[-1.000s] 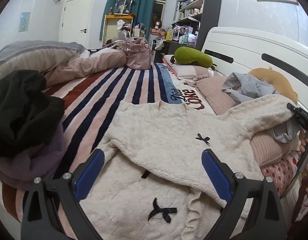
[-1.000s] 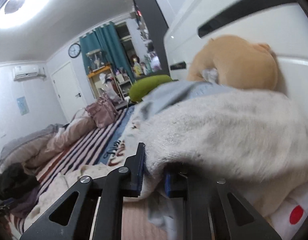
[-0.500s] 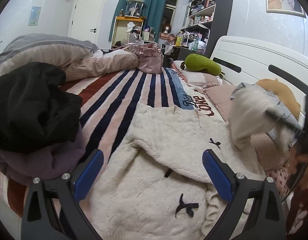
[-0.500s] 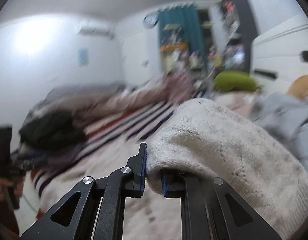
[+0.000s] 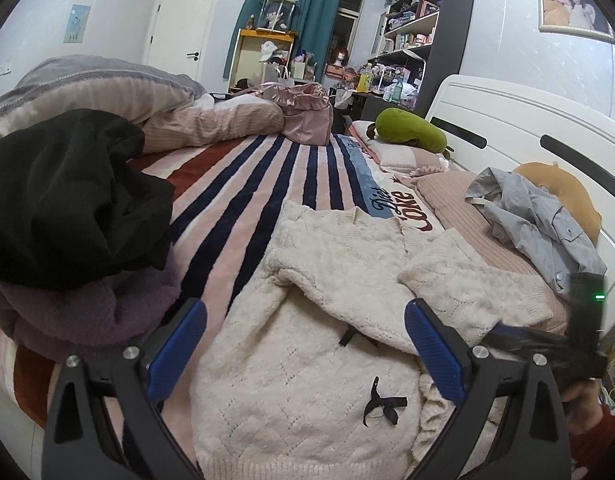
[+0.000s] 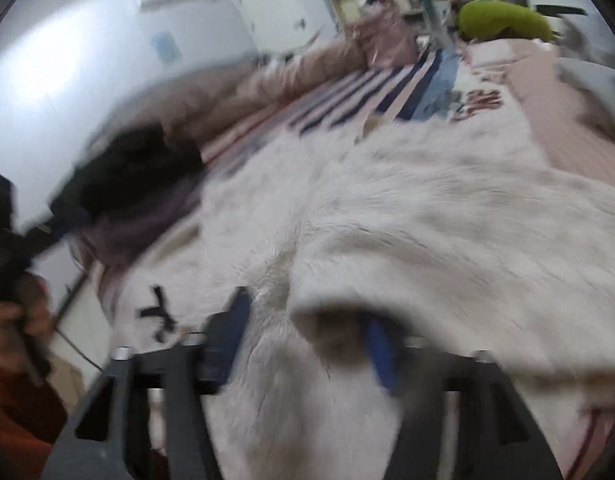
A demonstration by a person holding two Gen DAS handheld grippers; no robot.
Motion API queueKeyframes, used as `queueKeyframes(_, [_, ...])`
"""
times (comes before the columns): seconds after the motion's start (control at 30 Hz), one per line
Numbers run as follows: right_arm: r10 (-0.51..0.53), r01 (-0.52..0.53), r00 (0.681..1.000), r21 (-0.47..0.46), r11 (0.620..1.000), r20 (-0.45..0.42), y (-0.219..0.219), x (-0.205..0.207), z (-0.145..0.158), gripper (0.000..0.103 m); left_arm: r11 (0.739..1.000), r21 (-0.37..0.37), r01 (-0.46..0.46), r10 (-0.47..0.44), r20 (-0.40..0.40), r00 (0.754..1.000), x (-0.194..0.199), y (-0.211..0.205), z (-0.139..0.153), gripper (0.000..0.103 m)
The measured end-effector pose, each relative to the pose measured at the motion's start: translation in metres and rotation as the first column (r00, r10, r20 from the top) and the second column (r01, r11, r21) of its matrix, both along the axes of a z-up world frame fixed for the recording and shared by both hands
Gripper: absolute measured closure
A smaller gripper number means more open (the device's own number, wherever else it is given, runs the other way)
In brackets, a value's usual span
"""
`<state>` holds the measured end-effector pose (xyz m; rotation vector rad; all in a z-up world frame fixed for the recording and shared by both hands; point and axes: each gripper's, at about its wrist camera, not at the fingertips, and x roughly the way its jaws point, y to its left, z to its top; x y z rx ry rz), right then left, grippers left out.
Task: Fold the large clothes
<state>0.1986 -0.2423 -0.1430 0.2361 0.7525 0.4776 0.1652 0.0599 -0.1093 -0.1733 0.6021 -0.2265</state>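
Two grippers work a cream knit sweater [image 5: 307,360] spread on the striped bed [image 5: 243,200], its body running away from the person toward the pillows. The right gripper [image 6: 303,336] is opening, its fingers [image 6: 227,332] parting around the sleeve [image 5: 467,284] just laid across the chest; the cuff still sits between them. The left gripper [image 5: 307,344] hovers open over the hem, nearer the untouched left sleeve, probably next to fold.
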Motion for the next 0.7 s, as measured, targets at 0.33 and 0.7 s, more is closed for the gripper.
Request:
queueKeyframes(0.33, [-0.335,0.34,0.94,0.117,0.933,-0.059,-0.113,-0.028,-0.019,0.04,1.0,0.003,0.012,-0.012,-0.007,1.0,0.006,-0.013,-0.002,0.005])
queueKeyframes(0.7, [-0.258,0.242,0.965,0.21,0.947,0.054,-0.1,0.012,0.005,0.096,1.0,0.01,-0.019,0.019,0.002,1.0,-0.001,-0.003,0.002,0.005])
